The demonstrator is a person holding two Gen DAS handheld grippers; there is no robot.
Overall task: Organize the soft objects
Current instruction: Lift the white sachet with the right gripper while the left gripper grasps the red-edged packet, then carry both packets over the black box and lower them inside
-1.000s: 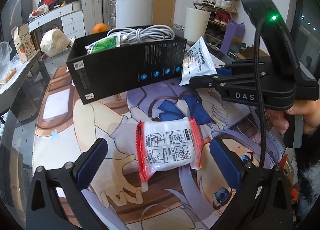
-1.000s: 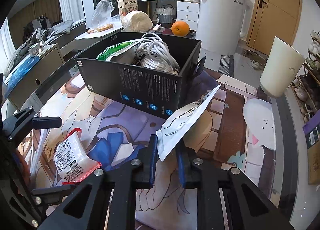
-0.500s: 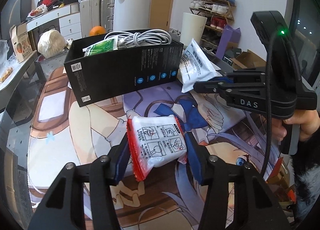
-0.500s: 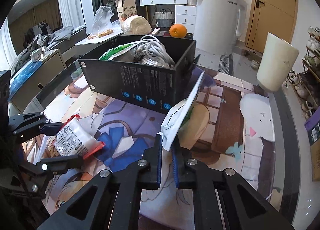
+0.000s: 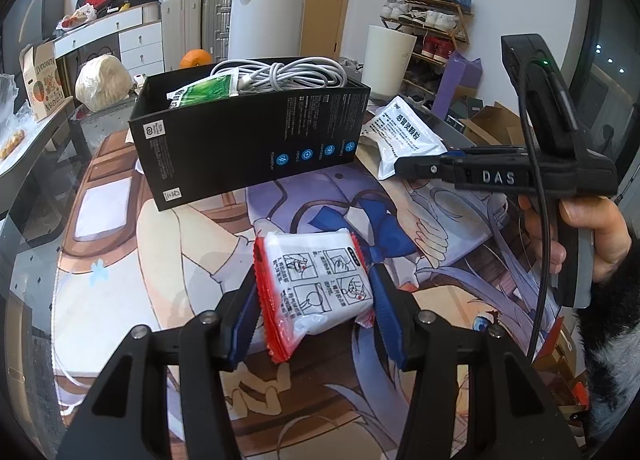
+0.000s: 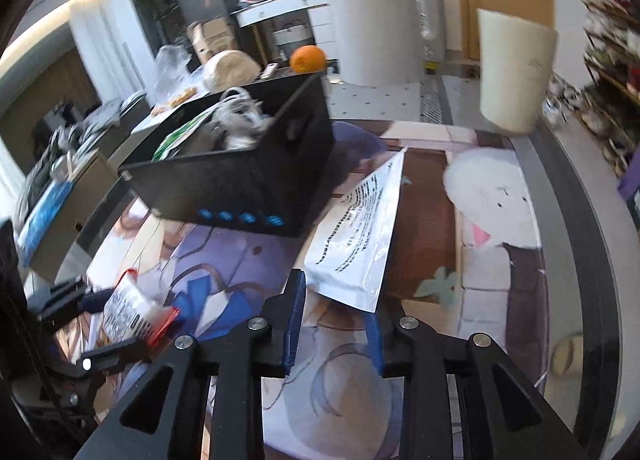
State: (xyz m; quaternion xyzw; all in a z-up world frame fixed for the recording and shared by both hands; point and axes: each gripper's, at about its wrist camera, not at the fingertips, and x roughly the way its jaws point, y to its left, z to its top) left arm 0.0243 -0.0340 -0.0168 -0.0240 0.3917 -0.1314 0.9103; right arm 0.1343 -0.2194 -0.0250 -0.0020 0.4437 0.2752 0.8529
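- Soft packets are the job, and the left gripper [image 5: 316, 300] squeezes one, a white pack with red edges [image 5: 316, 284], between its blue pads.
- That pack is lifted a little over the cartoon mat [image 5: 192, 260].
- The right gripper [image 6: 334, 324] is opening its jaws; a white pouch [image 6: 360, 236] lies on the mat with its near corner between them, and the pads look off it.
- A black box [image 5: 248, 144] sits just behind, near the pouch.
- Inside the box are a white cable [image 5: 280, 74] and a green packet [image 5: 204, 90].
- An orange [image 6: 307, 59] sits behind the box.
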